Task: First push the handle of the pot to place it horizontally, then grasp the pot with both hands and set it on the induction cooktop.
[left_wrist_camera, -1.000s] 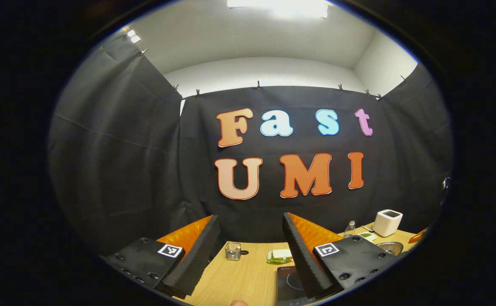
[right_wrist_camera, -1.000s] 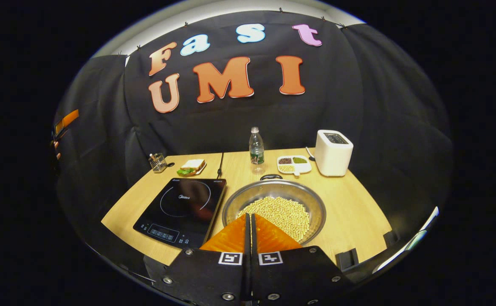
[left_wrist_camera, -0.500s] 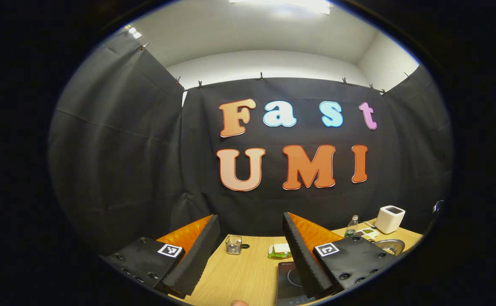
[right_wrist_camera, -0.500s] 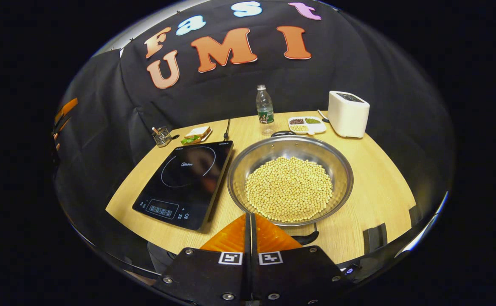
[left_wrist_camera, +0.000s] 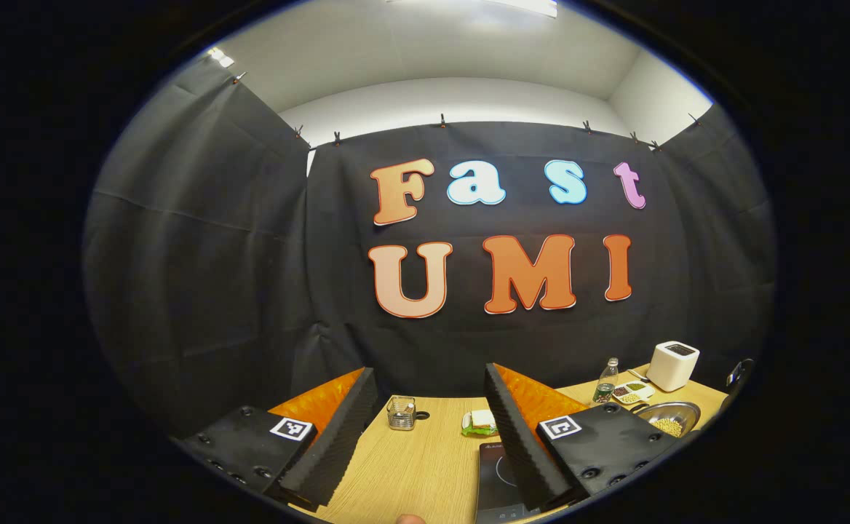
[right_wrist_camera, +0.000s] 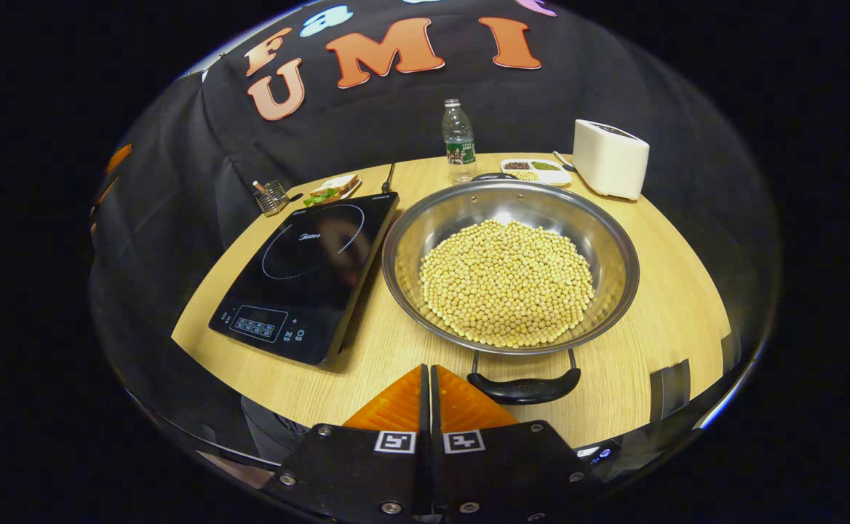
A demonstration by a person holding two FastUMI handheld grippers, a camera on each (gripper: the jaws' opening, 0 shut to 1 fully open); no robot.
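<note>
Nothing of the task looks done yet: the pot point(right_wrist_camera: 510, 266), full of beans, sits on the table just ahead of the right gripper point(right_wrist_camera: 430, 378), beside the induction cooktop point(right_wrist_camera: 308, 273), not on it. That claw is closed and empty, its tips just left of the near handle point(right_wrist_camera: 525, 387). The left gripper point(left_wrist_camera: 429, 389) gapes wide, holding nothing, well back from the pot, so pushing, grasping and lifting all remain.

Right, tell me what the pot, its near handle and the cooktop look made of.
Pot: likely stainless steel, with a shiny silver wall that mirrors the light. Near handle: probably black plastic on thin metal struts, with a dull sheen. Cooktop: glossy black glass, by its clear reflections.
</note>
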